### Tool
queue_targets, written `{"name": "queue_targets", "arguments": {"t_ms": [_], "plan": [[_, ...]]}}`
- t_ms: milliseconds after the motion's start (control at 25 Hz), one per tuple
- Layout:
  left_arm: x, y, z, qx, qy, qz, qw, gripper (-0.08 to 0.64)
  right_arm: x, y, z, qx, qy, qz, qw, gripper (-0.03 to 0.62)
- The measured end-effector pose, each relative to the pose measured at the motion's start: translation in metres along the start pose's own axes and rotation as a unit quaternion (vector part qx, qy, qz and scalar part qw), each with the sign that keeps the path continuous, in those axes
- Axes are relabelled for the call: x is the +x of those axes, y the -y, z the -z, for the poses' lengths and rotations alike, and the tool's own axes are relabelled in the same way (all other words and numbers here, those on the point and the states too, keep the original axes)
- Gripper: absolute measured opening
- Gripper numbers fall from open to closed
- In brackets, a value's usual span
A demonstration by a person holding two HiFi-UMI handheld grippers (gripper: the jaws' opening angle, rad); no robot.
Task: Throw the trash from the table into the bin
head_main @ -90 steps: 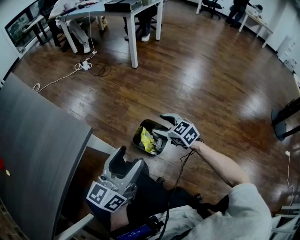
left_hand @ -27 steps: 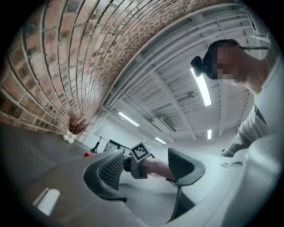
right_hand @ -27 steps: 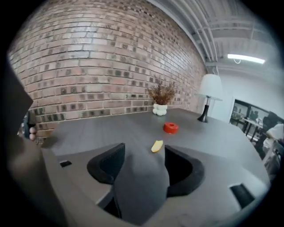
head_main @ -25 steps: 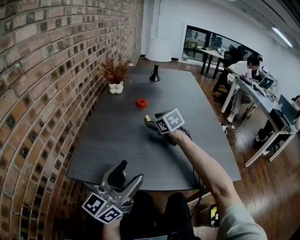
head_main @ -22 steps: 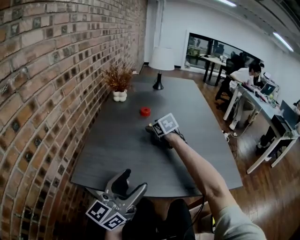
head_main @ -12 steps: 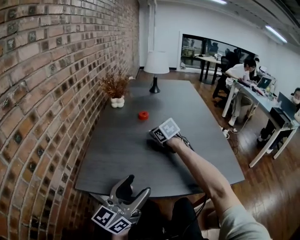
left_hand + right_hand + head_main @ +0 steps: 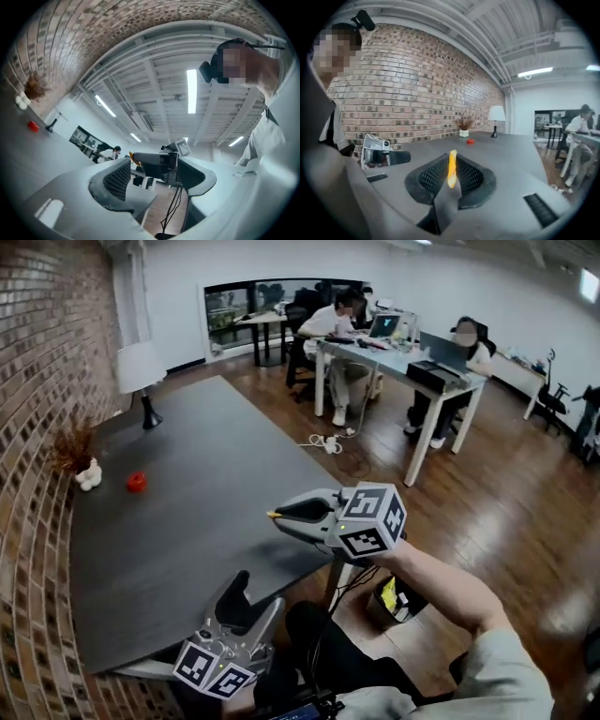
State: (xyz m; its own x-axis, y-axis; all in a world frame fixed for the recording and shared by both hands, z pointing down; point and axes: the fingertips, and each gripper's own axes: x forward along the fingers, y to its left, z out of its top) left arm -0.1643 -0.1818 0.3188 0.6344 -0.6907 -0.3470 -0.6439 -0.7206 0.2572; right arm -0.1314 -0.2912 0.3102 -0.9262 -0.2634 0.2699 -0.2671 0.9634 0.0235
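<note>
My right gripper (image 7: 272,515) hangs above the near corner of the dark grey table (image 7: 187,512). Its jaws have just been closing and are now shut on a small yellow scrap (image 7: 451,174), whose tip shows at the jaw ends (image 7: 270,515). A bin (image 7: 392,601) with yellow trash in it stands on the wooden floor under my right forearm, partly hidden. My left gripper (image 7: 248,596) is low by the table's front edge, open with nothing between its fingers (image 7: 117,180). A red object (image 7: 137,482) lies far back on the table.
A dried plant in a white pot (image 7: 87,472) and a white lamp (image 7: 141,369) stand along the brick wall. People sit at white desks (image 7: 394,357) beyond the table. A cable lies on the wooden floor (image 7: 525,521) to the right.
The head view has swung right, away from the brick wall. My right gripper has lifted off the tabletop and come back toward the near edge with the yellow scrap. The left gripper stays low.
</note>
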Motion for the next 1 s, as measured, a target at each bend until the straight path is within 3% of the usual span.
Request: {"name": "queue_targets", "arguments": {"t_ms": [80, 200, 360, 440, 600, 680, 1000], "plan": [[0.038, 0.032, 0.028, -0.021, -0.022, 0.059, 0.9978, 0.32, -0.076, 0.014, 0.023, 0.002, 0.001, 0.072, 0.997, 0.051], [0.088, 0.081, 0.07, -0.048, -0.05, 0.131, 0.989, 0.319, -0.184, 0.031, 0.07, 0.002, -0.016, 0.184, 0.983, 0.05], [0.133, 0.145, 0.118, -0.082, -0.1, 0.212, 0.9688, 0.319, -0.311, 0.042, 0.152, 0.044, -0.051, 0.329, 0.942, 0.051], [0.146, 0.17, 0.142, -0.098, -0.122, 0.232, 0.9599, 0.321, -0.357, 0.046, 0.198, 0.083, -0.06, 0.372, 0.922, 0.051], [0.168, 0.202, 0.183, -0.116, -0.155, 0.253, 0.9478, 0.321, -0.404, 0.053, 0.277, 0.159, -0.064, 0.404, 0.899, 0.05], [0.175, 0.213, 0.199, -0.124, -0.17, 0.26, 0.9425, 0.32, -0.411, 0.051, 0.303, 0.185, -0.065, 0.405, 0.893, 0.05], [0.191, 0.213, 0.232, -0.136, -0.201, 0.249, 0.9375, 0.32, -0.383, 0.058, 0.355, 0.173, -0.109, 0.382, 0.901, 0.049]]}}
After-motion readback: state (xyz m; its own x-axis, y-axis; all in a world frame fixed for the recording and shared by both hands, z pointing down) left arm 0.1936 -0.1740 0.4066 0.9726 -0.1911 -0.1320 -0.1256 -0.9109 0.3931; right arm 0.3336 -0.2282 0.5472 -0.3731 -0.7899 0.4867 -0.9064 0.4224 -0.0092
